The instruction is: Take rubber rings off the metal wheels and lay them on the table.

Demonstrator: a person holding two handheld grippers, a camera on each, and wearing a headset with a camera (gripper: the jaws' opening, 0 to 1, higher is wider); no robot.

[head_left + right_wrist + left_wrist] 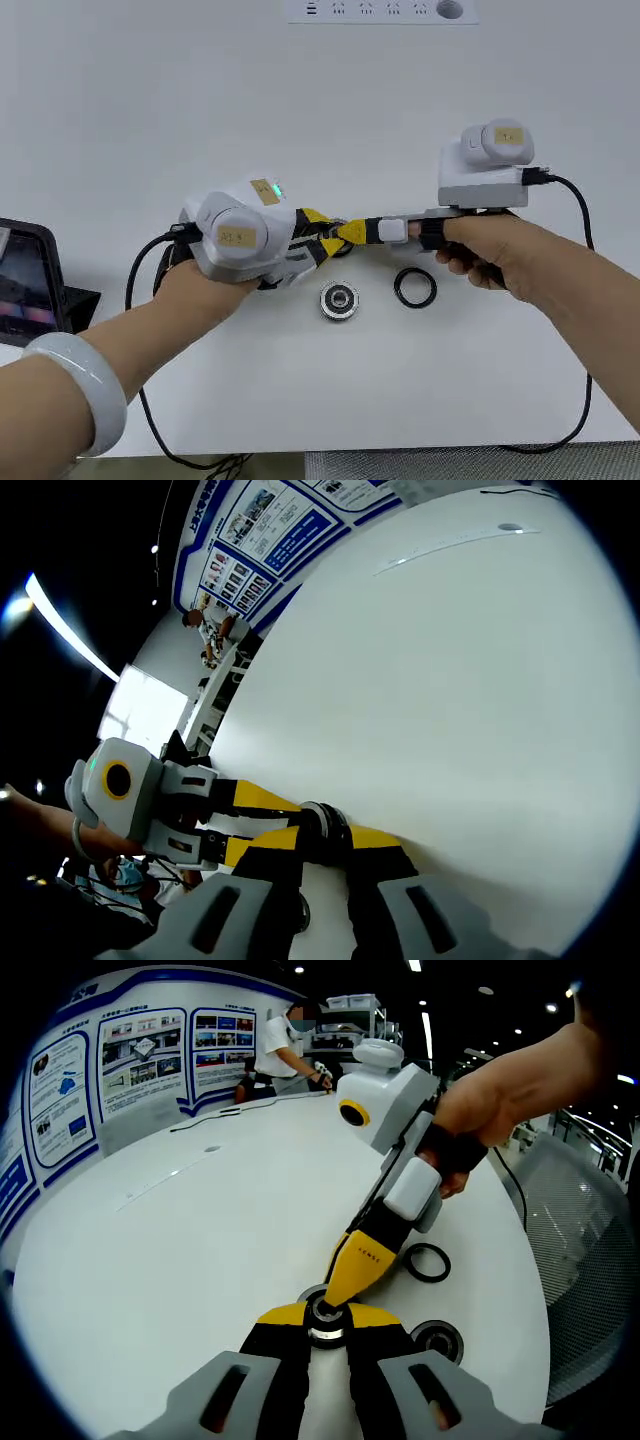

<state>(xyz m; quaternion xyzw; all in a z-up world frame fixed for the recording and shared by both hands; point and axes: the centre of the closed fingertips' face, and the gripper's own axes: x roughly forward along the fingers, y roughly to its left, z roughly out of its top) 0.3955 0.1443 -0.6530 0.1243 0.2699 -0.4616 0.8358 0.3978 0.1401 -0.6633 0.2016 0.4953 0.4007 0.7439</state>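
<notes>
The left gripper [326,1322], near the bottom middle of its own view, is clamped on a small round metal wheel [323,1309], its yellow-tipped black jaws pressing the rim from both sides. It probably serves as a vice, steadying the wheel just above the smooth white counter [200,100]. The right gripper [322,842] meets it nose to nose, closed across the same wheel. It seems to bite the dark band at the rim, so the soft ring can be peeled from the hard hub.

In the head view, right of centre, a loose black rubber ring [414,287] lies flat on the counter, thin, matt and open in the middle. Just left of it lies a second silvery wheel [340,300], shiny at the rim, dark around its hub, apparently bare.
</notes>
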